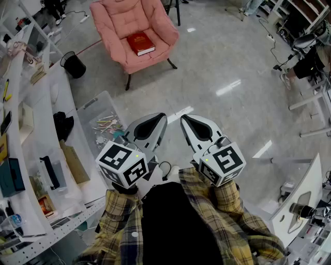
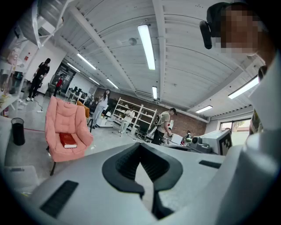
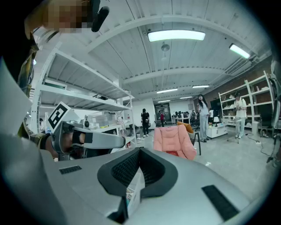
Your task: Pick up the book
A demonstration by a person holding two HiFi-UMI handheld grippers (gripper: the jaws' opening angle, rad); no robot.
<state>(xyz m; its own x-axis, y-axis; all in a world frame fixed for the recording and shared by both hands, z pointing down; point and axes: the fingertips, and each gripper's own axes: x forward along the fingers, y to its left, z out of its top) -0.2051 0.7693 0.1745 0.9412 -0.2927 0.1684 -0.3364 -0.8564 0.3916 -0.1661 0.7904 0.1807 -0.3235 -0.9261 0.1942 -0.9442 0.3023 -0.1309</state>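
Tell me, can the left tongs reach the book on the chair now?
Probably not yet: the book lies on the chair, far across the floor from the left tongs. Nothing blocks the way.

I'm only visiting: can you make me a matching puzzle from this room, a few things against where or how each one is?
1. red hardcover book
2. round black bin
3. clear plastic box
4. left gripper

A. jaws shut, empty
B. on the floor beside the pink armchair
C. lying on the armchair's seat
D. on the floor against the white shelves, small items inside

Pairs: 1-C, 2-B, 3-D, 4-A
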